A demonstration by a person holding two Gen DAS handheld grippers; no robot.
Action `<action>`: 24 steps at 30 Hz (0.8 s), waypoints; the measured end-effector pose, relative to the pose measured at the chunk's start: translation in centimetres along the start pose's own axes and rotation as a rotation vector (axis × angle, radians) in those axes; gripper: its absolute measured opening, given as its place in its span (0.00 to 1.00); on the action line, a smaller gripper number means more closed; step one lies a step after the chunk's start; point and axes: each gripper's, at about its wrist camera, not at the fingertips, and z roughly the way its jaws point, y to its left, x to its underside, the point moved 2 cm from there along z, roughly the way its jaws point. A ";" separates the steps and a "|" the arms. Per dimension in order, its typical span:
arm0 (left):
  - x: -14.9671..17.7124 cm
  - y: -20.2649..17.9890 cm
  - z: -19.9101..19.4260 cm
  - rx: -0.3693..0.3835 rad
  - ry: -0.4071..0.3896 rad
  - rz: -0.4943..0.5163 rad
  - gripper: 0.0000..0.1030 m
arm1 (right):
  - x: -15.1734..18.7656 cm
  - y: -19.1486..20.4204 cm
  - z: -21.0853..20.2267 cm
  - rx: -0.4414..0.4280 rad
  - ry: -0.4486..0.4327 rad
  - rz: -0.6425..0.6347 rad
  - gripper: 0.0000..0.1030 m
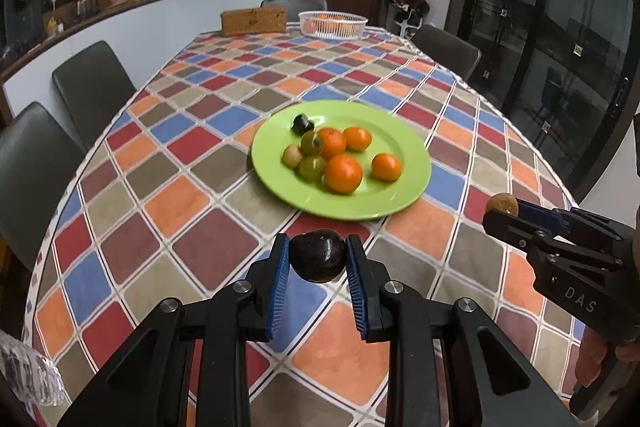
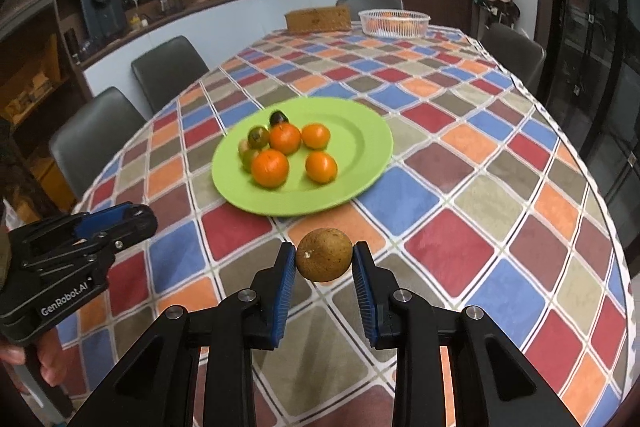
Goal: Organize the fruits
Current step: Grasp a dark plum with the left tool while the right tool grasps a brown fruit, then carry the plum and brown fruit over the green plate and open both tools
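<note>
A green plate (image 1: pixel 396 143) (image 2: pixel 360 147) sits mid-table with several oranges (image 1: pixel 343 173) (image 2: pixel 270 167), greenish fruits (image 1: pixel 312 167) and a dark fruit (image 1: pixel 302 124) (image 2: pixel 278 117). My left gripper (image 1: pixel 318 259) is shut on a dark round fruit (image 1: pixel 318 255), held above the cloth short of the plate. My right gripper (image 2: pixel 324 259) is shut on a brown round fruit (image 2: pixel 325 254), also short of the plate. The right gripper shows in the left wrist view (image 1: pixel 502 209) with the brown fruit (image 1: pixel 502 203). The left gripper's side shows in the right wrist view (image 2: pixel 132 219).
The table has a checked coloured cloth (image 1: pixel 192 203). A white basket (image 1: pixel 333 23) (image 2: pixel 394 22) with oranges and a woven box (image 1: pixel 253 20) (image 2: pixel 318 19) stand at the far end. Dark chairs (image 1: pixel 92 83) line the left side. A clear plastic item (image 1: pixel 28 367) lies at the near left edge.
</note>
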 end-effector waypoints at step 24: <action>-6.9 -2.9 1.1 0.083 -0.105 0.046 0.27 | -6.8 -0.6 0.2 -0.045 -0.108 -0.091 0.30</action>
